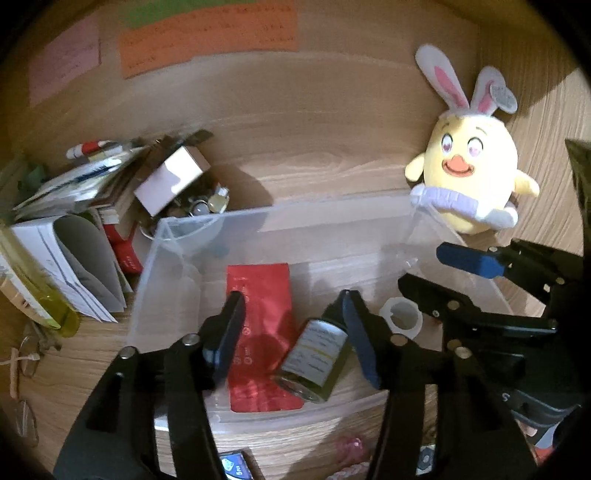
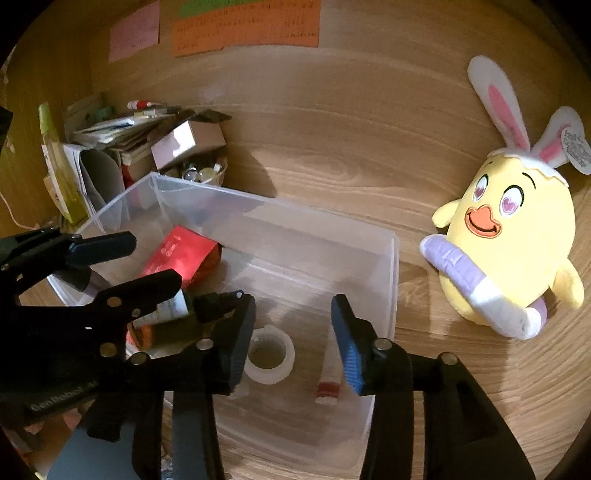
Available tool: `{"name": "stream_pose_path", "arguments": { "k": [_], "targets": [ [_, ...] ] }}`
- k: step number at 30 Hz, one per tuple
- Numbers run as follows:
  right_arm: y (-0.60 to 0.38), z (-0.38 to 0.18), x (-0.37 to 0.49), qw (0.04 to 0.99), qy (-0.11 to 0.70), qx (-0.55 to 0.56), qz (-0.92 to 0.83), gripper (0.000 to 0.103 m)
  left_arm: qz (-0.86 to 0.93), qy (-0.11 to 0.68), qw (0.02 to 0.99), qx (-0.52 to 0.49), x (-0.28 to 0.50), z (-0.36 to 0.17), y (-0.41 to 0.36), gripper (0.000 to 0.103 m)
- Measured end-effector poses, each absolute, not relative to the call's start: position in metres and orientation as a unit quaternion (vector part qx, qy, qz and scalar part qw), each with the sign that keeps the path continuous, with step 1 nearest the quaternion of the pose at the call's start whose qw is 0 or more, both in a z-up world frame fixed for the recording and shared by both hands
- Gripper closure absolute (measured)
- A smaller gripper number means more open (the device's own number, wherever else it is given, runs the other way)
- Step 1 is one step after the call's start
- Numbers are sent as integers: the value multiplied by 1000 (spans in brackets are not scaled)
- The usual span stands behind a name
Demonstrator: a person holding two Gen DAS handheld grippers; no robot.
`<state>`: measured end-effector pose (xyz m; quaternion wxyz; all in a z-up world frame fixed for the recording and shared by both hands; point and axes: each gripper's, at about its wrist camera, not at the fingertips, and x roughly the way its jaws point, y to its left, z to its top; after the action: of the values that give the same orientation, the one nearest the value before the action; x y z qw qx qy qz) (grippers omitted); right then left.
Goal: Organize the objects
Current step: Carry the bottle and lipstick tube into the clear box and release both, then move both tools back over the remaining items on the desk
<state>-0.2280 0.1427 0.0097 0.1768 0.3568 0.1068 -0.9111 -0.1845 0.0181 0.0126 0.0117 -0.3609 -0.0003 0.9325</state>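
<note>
A clear plastic bin (image 1: 295, 214) (image 2: 258, 199) stands on the wooden desk. In it lie a red packet (image 1: 258, 295) (image 2: 177, 254), a small dark bottle (image 1: 317, 354) (image 2: 173, 306) with a white label, a white tape roll (image 1: 402, 317) (image 2: 269, 354) and a small tube (image 2: 328, 384) with a red band. My left gripper (image 1: 291, 332) (image 2: 155, 260) is open over the bin's left part. The bottle lies between its fingers, with its cap by the right pad and the left pad apart from it. My right gripper (image 2: 293, 347) (image 1: 436, 277) is open above the tape roll and tube, holding nothing.
A yellow plush chick with bunny ears (image 1: 469, 166) (image 2: 517, 251) sits right of the bin. A pile of books and papers (image 1: 74, 229) (image 2: 99, 155), a small cardboard box (image 1: 173, 177) (image 2: 188, 142) and a dish of small items crowd the back left. Coloured notes (image 2: 243, 29) hang on the back wall.
</note>
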Motion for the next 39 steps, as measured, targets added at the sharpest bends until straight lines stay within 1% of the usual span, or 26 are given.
{"name": "stream_pose_path", "arguments": {
  "k": [1, 2, 4, 6, 12, 14, 15, 17, 20, 26, 32, 39],
  "targets": [
    [144, 11, -228, 178, 105, 356, -911, 60, 934, -3, 12, -357, -183, 15, 17, 39],
    [144, 12, -228, 178, 103, 355, -912, 57, 935, -6, 12, -353, -181, 18, 16, 35],
    [146, 15, -227, 179, 100, 352, -913, 51, 938, -13, 15, -347, -177, 23, 13, 32],
    [149, 20, -225, 180, 95, 347, -916, 46, 939, -20, 22, -342, -174, 29, 11, 26],
    [154, 36, -215, 188, 85, 331, -921, 41, 943, -31, 35, -330, -160, 46, 8, 18],
    [156, 42, -207, 193, 86, 322, -923, 40, 946, -25, 31, -321, -151, 52, 9, 11],
    [156, 44, -203, 194, 87, 318, -924, 40, 948, -21, 29, -316, -145, 55, 9, 10],
    [157, 49, -194, 197, 92, 309, -926, 40, 951, -13, 24, -308, -137, 58, 10, 9],
    [161, 54, -180, 204, 95, 300, -927, 40, 955, -5, 19, -297, -120, 63, 10, 6],
    [170, 57, -154, 221, 97, 289, -927, 39, 956, 4, 17, -293, -92, 63, 6, 4],
    [171, 48, -131, 236, 107, 292, -921, 39, 950, 21, 10, -311, -74, 47, 3, 3],
    [168, 23, -123, 245, 118, 323, -907, 39, 938, 36, 1, -345, -62, 18, -3, 3]
  ]
}}
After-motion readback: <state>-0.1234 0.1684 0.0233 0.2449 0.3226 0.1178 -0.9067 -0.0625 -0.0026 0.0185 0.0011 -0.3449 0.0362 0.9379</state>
